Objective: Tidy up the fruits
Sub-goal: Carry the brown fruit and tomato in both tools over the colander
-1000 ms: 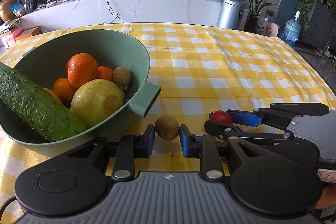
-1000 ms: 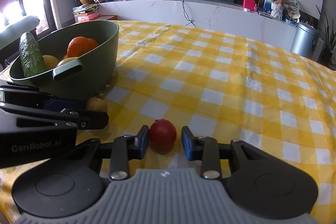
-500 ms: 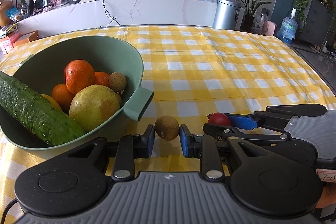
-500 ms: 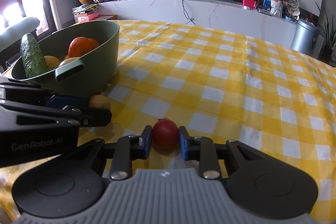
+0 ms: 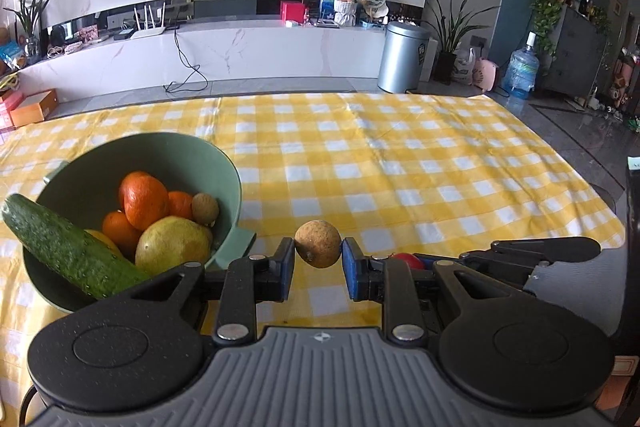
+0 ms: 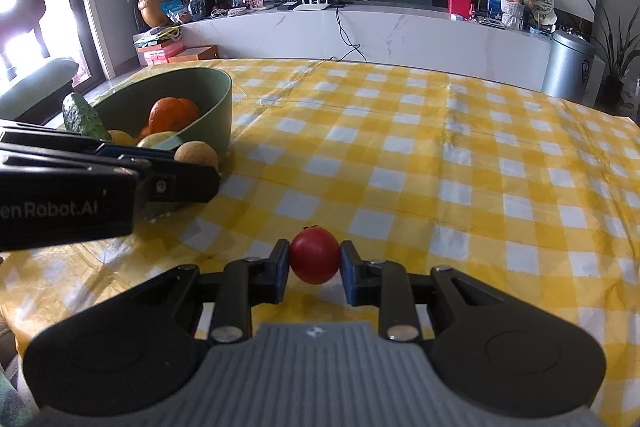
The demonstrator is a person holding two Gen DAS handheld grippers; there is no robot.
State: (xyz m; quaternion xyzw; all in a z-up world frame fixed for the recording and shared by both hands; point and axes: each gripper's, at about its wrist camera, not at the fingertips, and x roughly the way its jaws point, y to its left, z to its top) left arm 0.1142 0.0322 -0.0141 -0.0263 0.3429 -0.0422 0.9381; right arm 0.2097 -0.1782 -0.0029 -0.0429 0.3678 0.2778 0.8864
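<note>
my left tongs (image 5: pixel 318 261) grip a small brown fruit (image 5: pixel 318 243) just right of the green bowl (image 5: pixel 236 187), while my right tongs (image 6: pixel 314 275) pinch a red tomato (image 6: pixel 315 255) above the yellow checked counter (image 6: pixel 440 155). to finish well, i judge each should travel over the rim before release, lowered gently among the oranges (image 5: pixel 145 199) and cucumber (image 5: pixel 68 251), one at a time so the tongs don't collide.

White lettering "enRobot.AI", first letter cut off by the frame edge, readable at left of the right wrist view, printed on the black side of the left claw (image 6: pixel 182 183).
</note>
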